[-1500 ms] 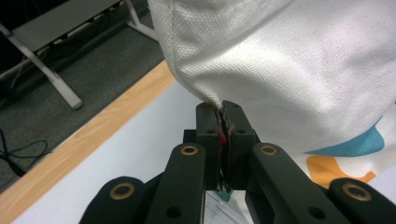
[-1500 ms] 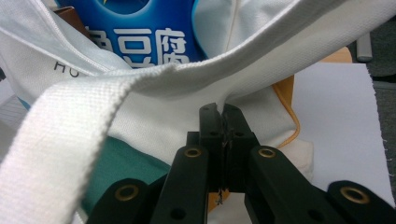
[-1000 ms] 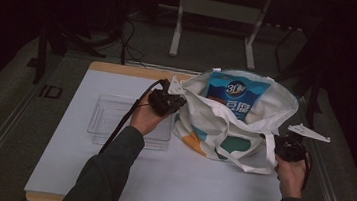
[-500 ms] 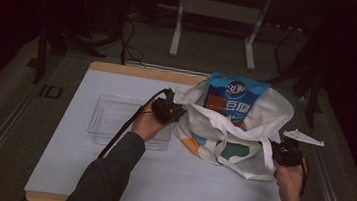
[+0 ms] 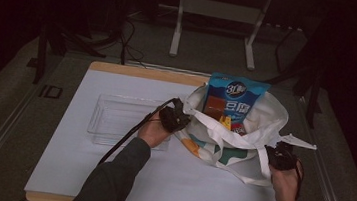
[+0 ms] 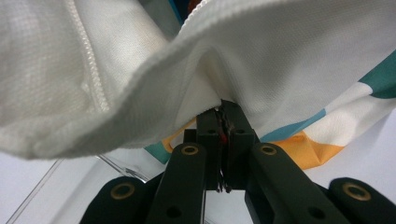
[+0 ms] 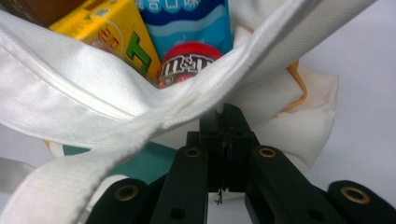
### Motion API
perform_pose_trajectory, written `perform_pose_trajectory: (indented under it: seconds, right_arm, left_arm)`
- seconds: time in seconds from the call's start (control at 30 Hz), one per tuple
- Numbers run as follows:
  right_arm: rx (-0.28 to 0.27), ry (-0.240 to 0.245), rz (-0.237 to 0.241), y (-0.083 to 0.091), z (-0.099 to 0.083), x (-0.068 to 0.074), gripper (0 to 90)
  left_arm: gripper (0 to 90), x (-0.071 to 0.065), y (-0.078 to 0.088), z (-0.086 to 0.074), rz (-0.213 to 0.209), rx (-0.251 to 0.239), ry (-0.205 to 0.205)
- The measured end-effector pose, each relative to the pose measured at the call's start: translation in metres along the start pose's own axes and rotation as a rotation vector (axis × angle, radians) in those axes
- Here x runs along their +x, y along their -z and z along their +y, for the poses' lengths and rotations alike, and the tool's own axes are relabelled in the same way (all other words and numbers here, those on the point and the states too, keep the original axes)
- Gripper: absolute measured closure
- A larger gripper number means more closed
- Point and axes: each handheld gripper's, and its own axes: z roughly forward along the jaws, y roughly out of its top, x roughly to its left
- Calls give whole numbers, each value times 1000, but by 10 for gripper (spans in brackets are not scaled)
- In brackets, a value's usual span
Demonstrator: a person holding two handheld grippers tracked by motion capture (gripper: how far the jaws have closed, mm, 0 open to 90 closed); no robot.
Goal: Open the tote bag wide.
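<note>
The left gripper (image 5: 177, 119) is clamping its jaws on the rim of the white tote bag (image 5: 242, 142); the right gripper (image 5: 281, 156) is pinching the opposite rim, jaws closed on the fabric. The bag is sitting on the white table (image 5: 108, 173), right of a clear plastic tray (image 5: 114, 119), holding a blue snack packet (image 5: 234, 99) and a yellow carton (image 7: 116, 32).

Clear plastic tray (image 5: 126, 120) lying flat on the white mat (image 5: 83, 171) left of centre, wooden table edge (image 5: 144, 72) showing along the far side, metal stand legs (image 5: 214, 29) and loose cables (image 5: 127, 45) on the floor beyond.
</note>
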Motion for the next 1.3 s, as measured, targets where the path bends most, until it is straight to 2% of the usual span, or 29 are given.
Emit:
perform_pose_trajectory:
  seconds: [0.13, 0.3, 0.4, 0.67, 0.77, 0.8, 0.83, 0.9, 0.97, 1.07, 1.2, 1.3]
  right_arm:
    - [21, 6, -12, -1, -5, 0, 888]
    - [81, 27, -40, -5, -11, -3, 888]
    - [90, 31, -38, -2, -11, -5, 888]
    - [82, 32, -41, -2, -11, -4, 888]
    - [80, 24, -39, -2, -11, -4, 885]
    - [80, 24, -39, -2, -11, -4, 885]
    - [79, 24, -37, -1, -11, -5, 884]
    - [77, 21, -35, -1, -11, -5, 884]
    - [76, 17, -34, -1, -11, -5, 884]
    - [72, 11, -33, -2, -11, -5, 883]
    - [68, 12, -32, -1, -11, -4, 882]
    - [65, 17, -32, -1, -12, -4, 881]
  left_arm:
    - [874, 1, 1, -1, -2, 2, 1]
    - [870, 2, 7, -3, -12, -3, 12]
    - [862, 4, 13, -5, -56, -40, 35]
    - [803, -1, 35, -4, -78, -115, 22]
    - [791, -1, 48, 0, -134, -182, 51]
    - [783, -1, 48, 0, -134, -182, 51]
    - [783, -1, 55, 3, -147, -216, 56]
    - [742, -3, 63, 9, -147, -238, 41]
    - [703, -5, 68, 17, -142, -242, 28]
    - [699, -8, 75, 29, -125, -249, -3]
    - [706, -8, 72, 42, -103, -236, -21]
    - [716, -8, 64, 46, -112, -218, -3]
